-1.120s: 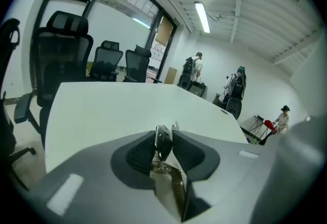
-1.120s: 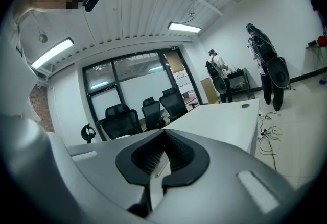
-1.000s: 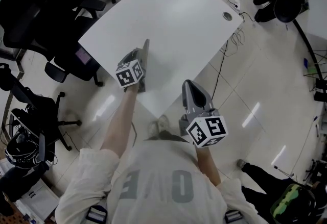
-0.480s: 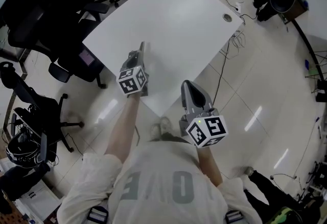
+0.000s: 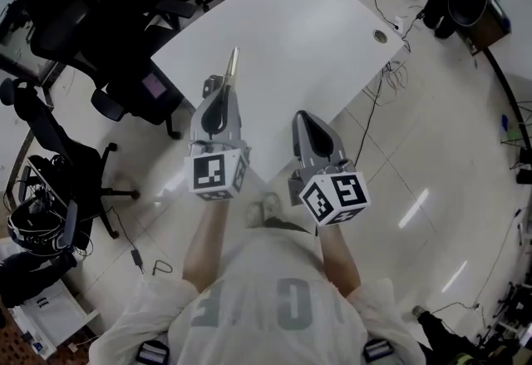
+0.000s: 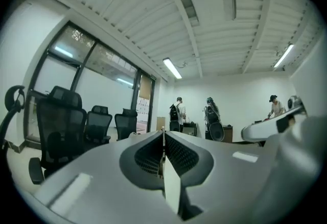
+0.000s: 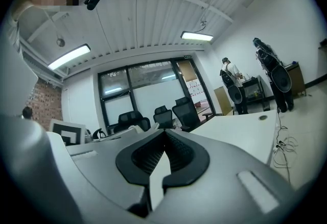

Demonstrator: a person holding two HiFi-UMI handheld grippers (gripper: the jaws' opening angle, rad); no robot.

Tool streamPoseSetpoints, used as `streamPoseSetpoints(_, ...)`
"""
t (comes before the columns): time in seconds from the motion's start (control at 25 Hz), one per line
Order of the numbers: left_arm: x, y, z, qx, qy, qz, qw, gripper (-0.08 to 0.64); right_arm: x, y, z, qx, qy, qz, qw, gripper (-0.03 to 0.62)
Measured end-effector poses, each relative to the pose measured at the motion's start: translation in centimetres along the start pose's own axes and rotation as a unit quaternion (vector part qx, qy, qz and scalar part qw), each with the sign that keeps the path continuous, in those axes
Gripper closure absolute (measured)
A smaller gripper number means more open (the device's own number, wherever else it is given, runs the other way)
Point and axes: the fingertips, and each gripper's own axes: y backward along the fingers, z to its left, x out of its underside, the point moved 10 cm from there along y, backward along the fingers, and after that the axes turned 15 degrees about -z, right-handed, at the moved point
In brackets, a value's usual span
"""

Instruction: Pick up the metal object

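Note:
A slim metal object [image 5: 233, 63], bar-like and silvery, sticks out forward from my left gripper [image 5: 226, 89], which is shut on its near end and holds it above the white table [image 5: 307, 31]. In the left gripper view the jaws [image 6: 163, 135] stand pressed together, with only a thin edge showing between them. My right gripper [image 5: 304, 119] hovers beside it, over the table's near corner. It is shut with nothing between its pads [image 7: 176, 154].
Black office chairs [image 5: 75, 31] crowd the table's left side. A round cable hole [image 5: 381, 36] sits at the table's right end, with cables [image 5: 391, 72] on the tiled floor beyond. Several people stand at the far wall in the left gripper view.
My left gripper closed on the metal object and rose off the table with it, drawing back toward the person. The right gripper barely moved.

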Motion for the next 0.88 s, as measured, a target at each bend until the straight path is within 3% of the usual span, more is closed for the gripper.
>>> streamPoseSetpoints(0.2,-4.0,4.6,-0.5,0.000,-0.006,-0.047,0.9989,0.554,0.2,0.4,1.2,-0.007,-0.004,-0.003,1.000,0.580)
streamPoseSetpoints(0.4,-4.2,6.7,-0.6,0.003,-0.031,-0.044,0.9985,0.554,1.0,1.4,2.1,-0.011,-0.017,0.008,1.000,0.580)
streamPoseSetpoints(0.64,-5.6,7.1,0.3,-0.015,-0.031,-0.067,0.9971,0.554,0.7,1.7,2.9,-0.017,-0.016,0.002,1.000,0.580)
streamPoseSetpoints(0.88,-5.6,7.8,-0.1,-0.008,-0.024,-0.065,0.9976,0.554,0.8,2.5,3.1,-0.011,-0.014,-0.003,1.000,0.580)
